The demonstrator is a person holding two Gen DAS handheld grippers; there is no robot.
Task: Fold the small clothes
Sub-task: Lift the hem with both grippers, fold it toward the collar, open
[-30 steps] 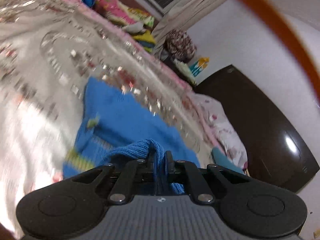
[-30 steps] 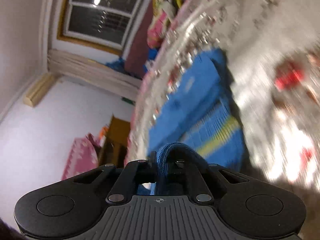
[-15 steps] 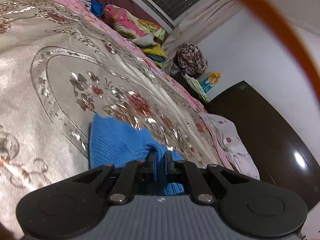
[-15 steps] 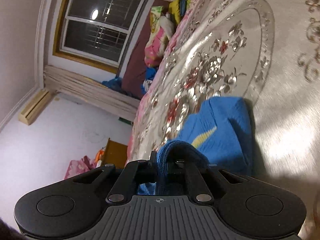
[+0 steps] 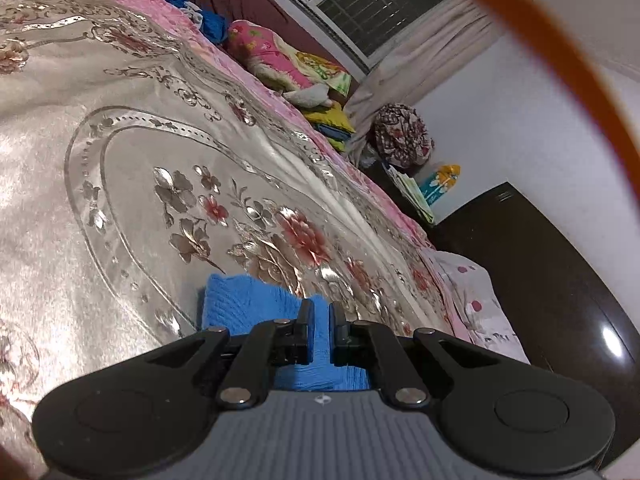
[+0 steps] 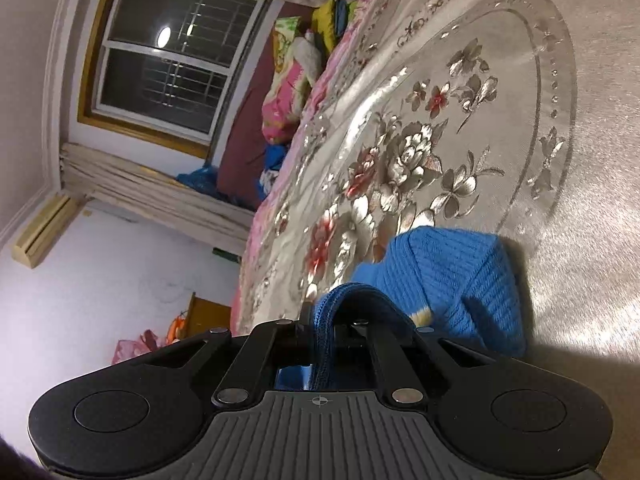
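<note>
The blue knit (image 5: pixel 248 304) lies on the bed (image 5: pixel 120 200), low in the centre of both frames, directly in front of and beneath each tool.

The left tool (image 5: pixel 319 334) has a narrow gap between its fingers with blue cloth showing in it. Whether the pads are pinching that cloth or merely standing over it cannot be told from this view. The right tool (image 6: pixel 322 328) is clamped on a ribbed edge of the knit (image 6: pixel 452 272); the fold of fabric loops up and over between its fingers.

The relation that matters is this: the bulk of the garment lies ahead of both tools, away from the holder. In the right view it runs to the lower right of the frame as a doubled, rounded mass. From the left view the visible part spreads to the left of the fingers. Both tools sit at the near edge, so neither is clearly nearer. The next move probably depends on laying that held edge flat onto the body ahead.

The right view shows a pale yellow patch (image 6: pixel 424 316) near the fingers and the garment's thick, doubled shape. The left view hides these, showing only a flat blue strip, though it shows more of the bed's flower pattern (image 5: pixel 300 236) beyond the garment.
</note>
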